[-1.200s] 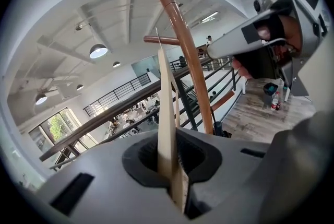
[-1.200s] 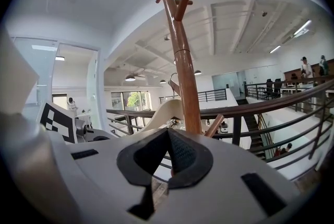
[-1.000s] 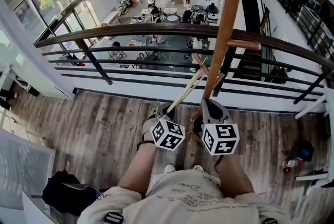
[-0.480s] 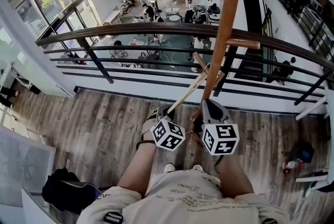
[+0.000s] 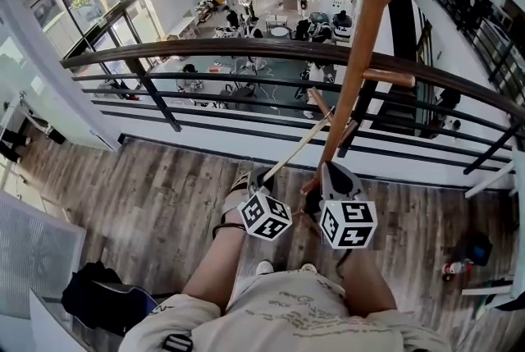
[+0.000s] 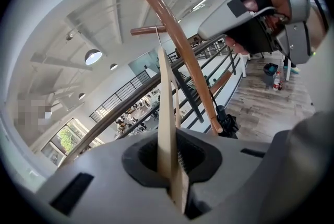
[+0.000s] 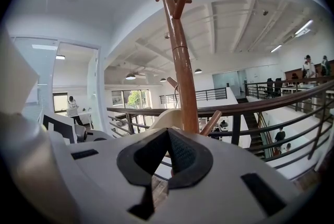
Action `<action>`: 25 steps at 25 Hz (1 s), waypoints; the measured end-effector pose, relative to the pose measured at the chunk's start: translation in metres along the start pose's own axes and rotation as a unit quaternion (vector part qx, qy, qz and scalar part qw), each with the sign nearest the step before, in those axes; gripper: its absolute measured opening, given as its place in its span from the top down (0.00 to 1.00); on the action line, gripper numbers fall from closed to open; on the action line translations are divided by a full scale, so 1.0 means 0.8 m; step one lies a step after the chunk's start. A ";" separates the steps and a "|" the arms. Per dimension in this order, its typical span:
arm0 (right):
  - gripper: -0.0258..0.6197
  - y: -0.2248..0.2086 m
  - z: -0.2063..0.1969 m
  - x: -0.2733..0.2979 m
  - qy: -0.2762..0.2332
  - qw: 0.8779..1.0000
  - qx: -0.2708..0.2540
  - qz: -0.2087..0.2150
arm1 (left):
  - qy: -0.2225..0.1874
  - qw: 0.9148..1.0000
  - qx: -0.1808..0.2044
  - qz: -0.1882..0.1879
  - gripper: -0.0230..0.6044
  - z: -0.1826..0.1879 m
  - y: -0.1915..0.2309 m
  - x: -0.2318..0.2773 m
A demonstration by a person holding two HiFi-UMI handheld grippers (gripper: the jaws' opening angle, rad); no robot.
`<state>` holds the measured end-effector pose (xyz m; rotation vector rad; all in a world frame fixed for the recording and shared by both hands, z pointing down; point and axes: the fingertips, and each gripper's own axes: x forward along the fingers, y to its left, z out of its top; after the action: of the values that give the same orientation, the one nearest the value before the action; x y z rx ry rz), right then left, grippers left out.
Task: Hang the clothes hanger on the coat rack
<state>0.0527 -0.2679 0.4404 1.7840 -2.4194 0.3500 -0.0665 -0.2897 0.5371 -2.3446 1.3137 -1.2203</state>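
Now | your left gripper [image 6: 175,186] pinches the clothes hanger [image 6: 166,113] by one end, its top beside the coat rack [image 5: 361,55] pole | right gripper [image 7: 166,137] pressed together, empty | risk: end-grip lets the hanger pivot, so you miss the peg [image 5: 388,78]

Open-plan office mezzanine, railing [image 5: 164,50] over a lower floor of desks [image 5: 280,31] and people [image 5: 190,70].

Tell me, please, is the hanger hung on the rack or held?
Held: the left hand-held gripper pinches the hanger; whether its hook sits on a peg, cannot tell.
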 end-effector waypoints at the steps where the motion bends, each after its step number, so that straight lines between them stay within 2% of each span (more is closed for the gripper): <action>1: 0.96 0.000 0.001 0.001 0.000 1.000 0.000 0.000 | 0.003 1.000 0.008 0.004 0.92 -0.001 0.002 0.000; 6: 0.96 -0.001 0.002 0.003 -0.001 1.000 -0.002 0.000 | 0.003 1.000 0.027 -0.006 0.92 -0.003 -0.001 0.000; 20: 0.96 0.014 -0.006 0.004 0.007 1.000 -0.004 0.013 | -0.005 0.999 0.017 -0.041 0.90 -0.013 -0.010 -0.008; 25: 0.96 0.017 -0.002 0.003 0.003 1.000 -0.003 0.020 | -0.007 0.999 0.020 -0.029 0.88 -0.011 -0.003 -0.013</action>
<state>0.0393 -0.2658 0.4412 1.7314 -2.4519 0.3523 -0.0739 -0.2782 0.5379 -2.3739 1.2128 -1.2319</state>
